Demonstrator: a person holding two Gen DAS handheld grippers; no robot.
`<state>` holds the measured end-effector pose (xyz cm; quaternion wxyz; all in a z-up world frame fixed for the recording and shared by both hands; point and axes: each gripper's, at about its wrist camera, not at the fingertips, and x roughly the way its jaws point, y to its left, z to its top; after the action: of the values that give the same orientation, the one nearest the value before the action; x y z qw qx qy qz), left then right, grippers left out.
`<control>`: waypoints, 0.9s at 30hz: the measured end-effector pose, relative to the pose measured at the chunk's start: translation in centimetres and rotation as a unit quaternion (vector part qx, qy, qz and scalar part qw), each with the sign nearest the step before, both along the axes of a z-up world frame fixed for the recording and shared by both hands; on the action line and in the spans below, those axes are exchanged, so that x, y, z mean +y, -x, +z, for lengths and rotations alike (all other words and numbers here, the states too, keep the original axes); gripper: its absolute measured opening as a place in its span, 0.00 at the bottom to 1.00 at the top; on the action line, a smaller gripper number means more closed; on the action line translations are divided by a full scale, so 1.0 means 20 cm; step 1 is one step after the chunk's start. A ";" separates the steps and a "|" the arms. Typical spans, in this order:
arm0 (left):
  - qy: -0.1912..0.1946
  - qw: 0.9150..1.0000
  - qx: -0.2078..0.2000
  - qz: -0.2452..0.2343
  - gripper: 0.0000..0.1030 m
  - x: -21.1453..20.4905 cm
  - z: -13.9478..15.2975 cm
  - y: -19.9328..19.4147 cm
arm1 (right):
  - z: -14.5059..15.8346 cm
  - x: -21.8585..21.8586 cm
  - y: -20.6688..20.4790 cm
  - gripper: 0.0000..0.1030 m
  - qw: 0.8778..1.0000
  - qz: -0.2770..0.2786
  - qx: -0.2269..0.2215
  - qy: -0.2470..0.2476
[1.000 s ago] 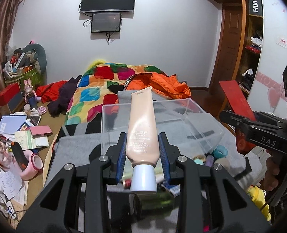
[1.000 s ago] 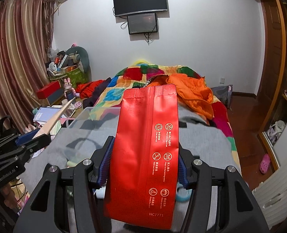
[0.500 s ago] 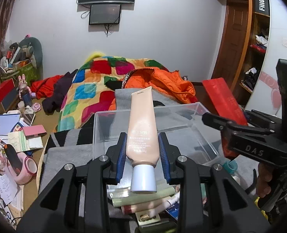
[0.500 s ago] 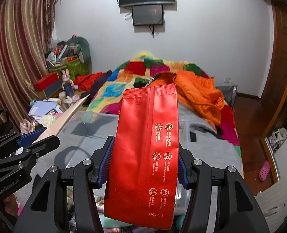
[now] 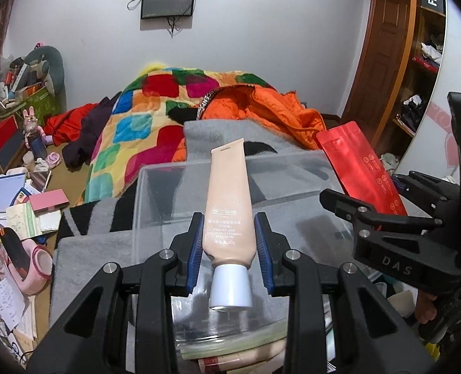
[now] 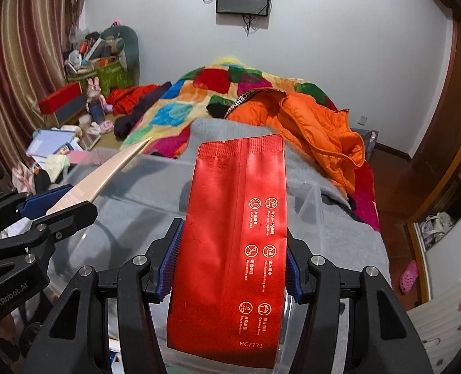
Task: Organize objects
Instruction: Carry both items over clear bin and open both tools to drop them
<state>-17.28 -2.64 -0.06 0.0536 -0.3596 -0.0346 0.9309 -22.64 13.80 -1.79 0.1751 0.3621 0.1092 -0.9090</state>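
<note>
Two grippers are working over one clear plastic bin (image 5: 155,205) sitting on a grey blanket (image 5: 90,249) at the foot of a bed. The left gripper (image 5: 229,249) is clamping one beige tube (image 5: 229,205) between its blue pads (image 5: 194,249), cap toward the camera, crimped end pointing out over the bin's open top. The right gripper (image 6: 230,268) is gripping one red pouch (image 6: 233,237) by its long edges, holding it flat above the bin's right side. The two tools are hanging side by side, near each other but apart, the pouch (image 5: 361,168) angling up beside the bin's far right corner. The bin's visible floor is lying bare beneath them, while several more tubes (image 5: 230,349) are lying just outside its near edge.
</note>
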 end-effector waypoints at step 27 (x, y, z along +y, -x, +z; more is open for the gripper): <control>0.006 1.000 -0.022 -0.004 0.40 0.00 -0.02 -0.02 | -0.09 -0.03 -0.02 0.57 0.998 0.022 -0.048 -0.027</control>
<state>-16.85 -2.60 -0.38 0.0543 -0.3809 -0.0285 0.9226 -22.28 13.12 -3.64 0.1902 0.4075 0.1332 -0.8832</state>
